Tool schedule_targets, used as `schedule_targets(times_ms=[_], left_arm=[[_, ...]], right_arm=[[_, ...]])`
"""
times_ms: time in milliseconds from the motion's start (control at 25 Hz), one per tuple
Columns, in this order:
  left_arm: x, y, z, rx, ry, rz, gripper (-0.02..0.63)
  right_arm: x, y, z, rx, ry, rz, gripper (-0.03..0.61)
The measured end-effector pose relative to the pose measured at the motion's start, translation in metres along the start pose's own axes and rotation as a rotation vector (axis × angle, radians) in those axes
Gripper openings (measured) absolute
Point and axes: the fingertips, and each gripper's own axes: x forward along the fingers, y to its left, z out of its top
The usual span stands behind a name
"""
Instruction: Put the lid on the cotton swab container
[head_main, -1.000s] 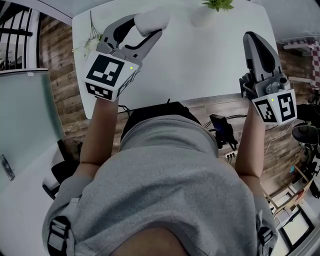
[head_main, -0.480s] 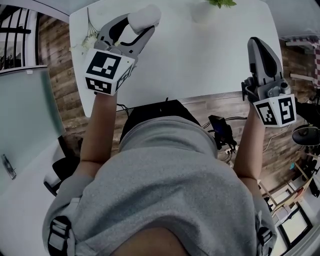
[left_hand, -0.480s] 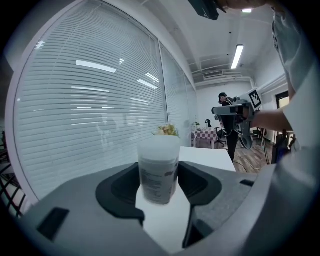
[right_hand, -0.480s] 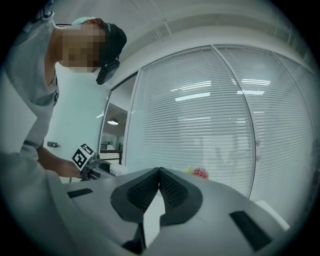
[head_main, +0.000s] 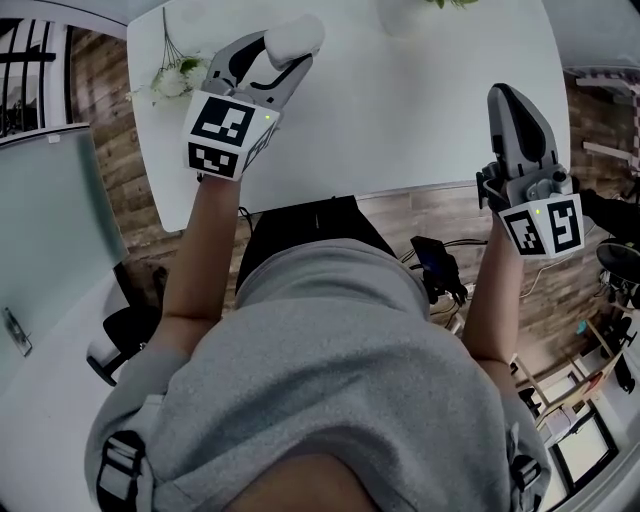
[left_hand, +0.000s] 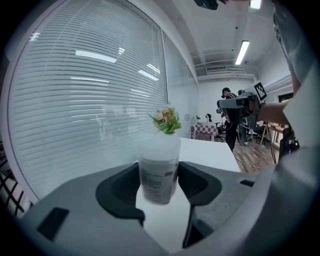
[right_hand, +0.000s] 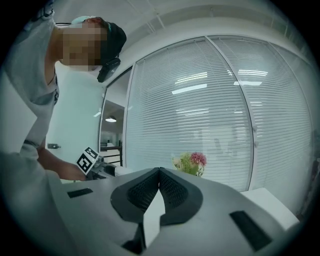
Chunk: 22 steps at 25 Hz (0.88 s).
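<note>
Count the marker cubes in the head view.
2: one cube on the left gripper, over the table's left part; another cube on the right gripper, past the table's near edge. None seems hidden.

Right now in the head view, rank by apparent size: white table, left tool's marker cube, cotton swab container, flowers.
1. white table
2. marker cube, nearer the camera
3. cotton swab container and flowers: too alike to rank
</note>
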Motion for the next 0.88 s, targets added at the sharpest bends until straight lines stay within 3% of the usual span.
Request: schedule_targets(times_ms=[880], left_arm=[[0.088,-0.027,-0.125,-0.067,0.223,-0.065,0.238]], right_arm=[[-0.009,-0.008,-0.069,0.112,0.115,0.001,0.025]])
